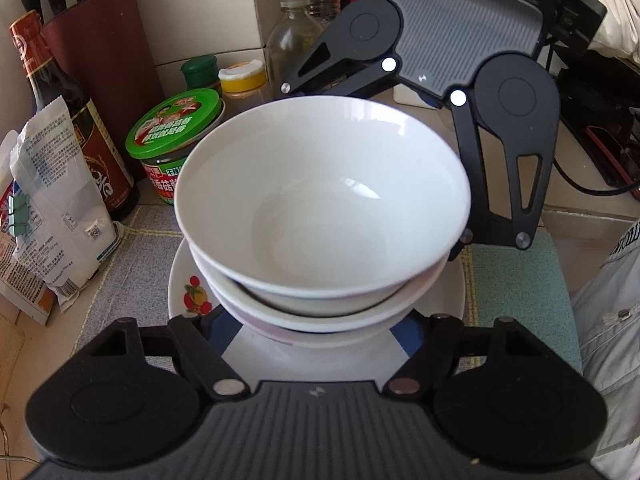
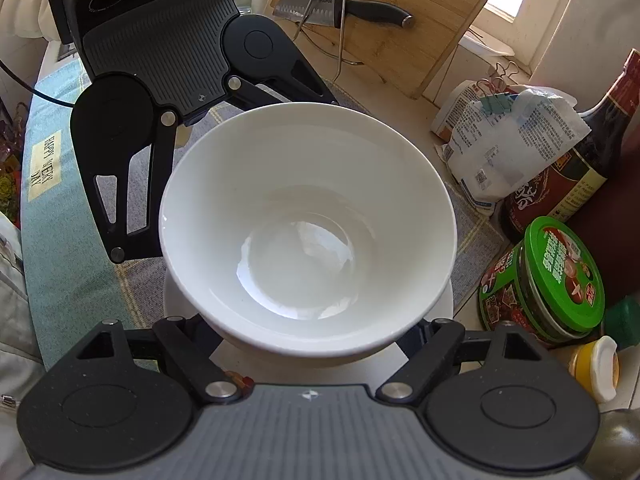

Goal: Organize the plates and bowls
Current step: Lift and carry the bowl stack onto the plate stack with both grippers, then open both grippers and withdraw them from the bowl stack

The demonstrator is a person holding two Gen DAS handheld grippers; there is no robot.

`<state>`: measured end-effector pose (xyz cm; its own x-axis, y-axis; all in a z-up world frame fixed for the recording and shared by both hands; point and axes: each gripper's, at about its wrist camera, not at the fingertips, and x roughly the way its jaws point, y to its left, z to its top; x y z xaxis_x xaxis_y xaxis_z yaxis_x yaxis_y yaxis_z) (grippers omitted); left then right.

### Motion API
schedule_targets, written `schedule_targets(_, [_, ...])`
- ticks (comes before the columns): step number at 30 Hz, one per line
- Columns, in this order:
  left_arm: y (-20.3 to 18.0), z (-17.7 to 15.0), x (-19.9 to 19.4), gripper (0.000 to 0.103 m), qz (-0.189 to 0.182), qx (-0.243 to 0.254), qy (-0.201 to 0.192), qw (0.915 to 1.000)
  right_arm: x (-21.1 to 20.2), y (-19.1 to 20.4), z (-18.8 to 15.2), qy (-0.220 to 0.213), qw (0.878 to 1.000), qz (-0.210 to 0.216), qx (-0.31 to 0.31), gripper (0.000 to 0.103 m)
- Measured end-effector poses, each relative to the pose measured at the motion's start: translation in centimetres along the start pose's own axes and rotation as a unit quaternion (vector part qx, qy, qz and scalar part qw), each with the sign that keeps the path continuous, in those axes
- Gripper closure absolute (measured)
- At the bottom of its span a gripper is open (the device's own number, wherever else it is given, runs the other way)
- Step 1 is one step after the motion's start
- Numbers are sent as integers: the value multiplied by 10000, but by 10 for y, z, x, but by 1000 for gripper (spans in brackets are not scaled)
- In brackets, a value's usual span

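Observation:
A stack of white bowls (image 1: 320, 208) sits on a white plate with a fruit print (image 1: 192, 292), on a checked cloth. The top bowl (image 2: 308, 224) fills the right wrist view too. My left gripper (image 1: 316, 332) is open, its fingers spread to either side of the stack's base on the near side. My right gripper (image 2: 310, 332) is open too, its fingers spread around the stack from the opposite side. Each gripper shows in the other's view, the right one (image 1: 460, 120) behind the bowls and the left one (image 2: 160, 92) likewise. The fingertips are hidden under the bowls.
A green-lidded jar (image 1: 176, 136), soy sauce bottle (image 1: 68, 112), paper bags (image 1: 52, 216), small spice jars and a knife holder (image 1: 100, 56) crowd one side. A cutting board with a knife (image 2: 348, 10) leans at the back. A teal mat (image 2: 52, 184) lies beside the cloth.

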<state>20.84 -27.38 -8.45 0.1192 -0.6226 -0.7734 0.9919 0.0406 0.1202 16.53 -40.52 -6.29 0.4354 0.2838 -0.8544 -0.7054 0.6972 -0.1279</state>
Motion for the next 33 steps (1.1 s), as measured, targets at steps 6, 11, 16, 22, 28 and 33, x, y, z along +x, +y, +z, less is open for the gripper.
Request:
schedule_targets(6, [3, -2, 3, 25, 3, -64, 34, 10000, 5, -3, 2, 10, 10000, 30, 10, 15])
schedule_targets(11, [4, -2, 9, 25, -5, -126, 51, 9999, 7, -2, 2, 67, 10000, 19, -26, 15])
schedule_targets(16, [4, -4, 11, 25, -58, -200, 26, 9998, 10, -2, 1, 77, 10000, 42, -3, 15])
schedule_targets(22, [3, -6, 12, 22, 61, -252, -37, 9997, 11, -4, 3, 35, 9999, 105, 128, 4])
schedule_targets(28, [-5, -8, 2, 8, 387, -224, -241, 9987, 10, 4, 1, 24, 10000, -71, 55, 1])
schedule_targets(33, [-20, -19, -16, 7, 729, -330, -406, 9960, -2, 3, 0, -90, 9993, -278, 231, 0])
